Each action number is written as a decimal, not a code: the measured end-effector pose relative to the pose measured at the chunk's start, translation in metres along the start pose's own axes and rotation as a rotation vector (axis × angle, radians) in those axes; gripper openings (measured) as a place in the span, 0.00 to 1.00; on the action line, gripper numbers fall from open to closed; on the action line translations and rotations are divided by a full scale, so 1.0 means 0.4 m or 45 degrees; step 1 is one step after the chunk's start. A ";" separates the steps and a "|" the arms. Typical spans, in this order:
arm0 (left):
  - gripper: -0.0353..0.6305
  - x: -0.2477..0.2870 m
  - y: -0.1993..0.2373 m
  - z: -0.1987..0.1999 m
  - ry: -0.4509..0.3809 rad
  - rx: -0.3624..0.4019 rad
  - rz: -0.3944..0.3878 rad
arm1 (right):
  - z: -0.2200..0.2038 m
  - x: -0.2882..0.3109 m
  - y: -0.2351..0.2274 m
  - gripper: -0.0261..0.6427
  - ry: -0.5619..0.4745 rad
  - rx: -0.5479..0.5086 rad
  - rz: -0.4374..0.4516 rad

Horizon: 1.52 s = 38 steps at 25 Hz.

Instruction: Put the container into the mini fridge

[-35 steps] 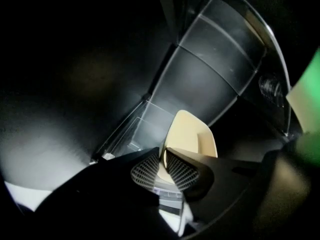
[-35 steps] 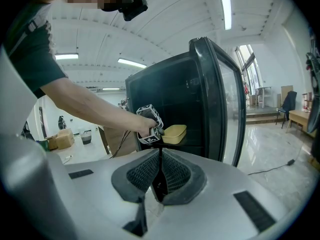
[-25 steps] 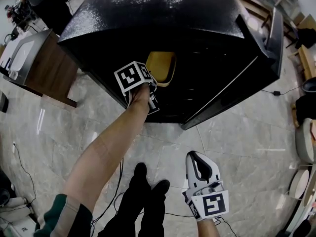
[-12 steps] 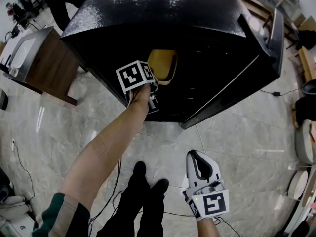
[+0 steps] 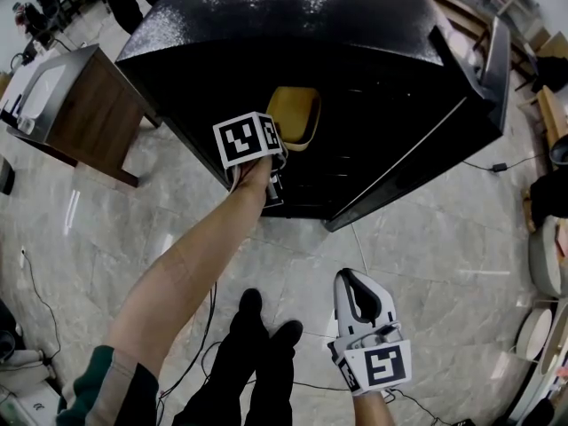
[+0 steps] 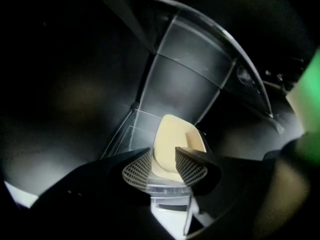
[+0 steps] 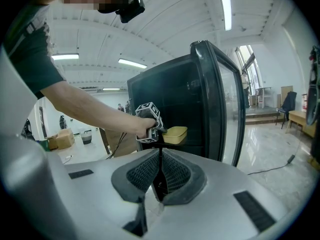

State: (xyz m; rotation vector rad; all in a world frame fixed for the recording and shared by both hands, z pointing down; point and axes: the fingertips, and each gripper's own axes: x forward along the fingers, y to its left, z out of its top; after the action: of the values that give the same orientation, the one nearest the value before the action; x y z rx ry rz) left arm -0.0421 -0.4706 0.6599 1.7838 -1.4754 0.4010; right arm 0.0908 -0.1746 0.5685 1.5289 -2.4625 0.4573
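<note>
The pale yellow container (image 5: 294, 115) lies on a shelf inside the black mini fridge (image 5: 293, 25). My left gripper (image 5: 277, 153) reaches into the fridge just in front of it. In the left gripper view the container's (image 6: 176, 143) near end sits between the mesh pads (image 6: 138, 170) of the left gripper (image 6: 164, 160). Its jaws are opening and the pads stand off the container's sides. My right gripper (image 5: 356, 280) hangs low over the floor, away from the fridge. Its jaws are shut with nothing between them, as the right gripper view (image 7: 160, 176) shows.
The fridge door (image 5: 493, 65) stands open at the right. A wooden cabinet (image 5: 84, 105) sits to the fridge's left. The person's dark shoes (image 5: 262, 327) and cables (image 5: 35, 282) are on the marble floor below.
The left gripper's marker cube and the container sit slightly higher in the head view than a second ago. The right gripper has stayed where it was.
</note>
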 end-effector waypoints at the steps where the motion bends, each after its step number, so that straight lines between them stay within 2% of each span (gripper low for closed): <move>1: 0.28 -0.004 -0.003 -0.002 -0.007 0.025 -0.005 | -0.001 -0.001 0.000 0.09 0.002 -0.001 0.000; 7: 0.30 -0.031 -0.014 -0.010 -0.073 0.154 -0.046 | -0.002 -0.001 -0.002 0.09 0.009 -0.007 -0.001; 9: 0.29 -0.040 -0.016 -0.016 -0.071 0.225 -0.037 | -0.001 0.003 0.000 0.09 0.008 -0.006 -0.001; 16: 0.17 -0.080 -0.038 -0.043 -0.105 0.398 -0.097 | 0.003 0.016 0.017 0.09 0.004 -0.013 0.007; 20: 0.10 -0.131 -0.040 -0.037 -0.152 0.575 -0.106 | 0.010 0.018 0.023 0.09 0.007 -0.022 0.013; 23: 0.08 -0.163 -0.054 -0.043 -0.174 0.691 -0.159 | 0.012 0.018 0.022 0.09 0.010 -0.026 0.013; 27: 0.08 -0.204 -0.084 -0.050 -0.200 0.771 -0.241 | 0.024 0.021 0.030 0.09 0.006 -0.025 0.019; 31: 0.07 -0.250 -0.124 -0.044 -0.258 0.898 -0.308 | 0.038 0.026 0.027 0.09 -0.009 -0.026 0.011; 35: 0.07 -0.303 -0.160 -0.048 -0.285 0.968 -0.382 | 0.052 0.027 0.026 0.09 -0.023 -0.020 -0.003; 38: 0.07 -0.349 -0.181 -0.035 -0.313 0.985 -0.426 | 0.068 0.028 0.034 0.09 -0.025 -0.029 0.007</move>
State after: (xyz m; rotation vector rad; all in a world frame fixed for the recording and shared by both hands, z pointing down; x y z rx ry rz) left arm -0.0104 -0.3619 0.5497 2.7252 -1.2161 0.6533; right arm 0.0734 -0.1883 0.5449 1.5255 -2.4782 0.4154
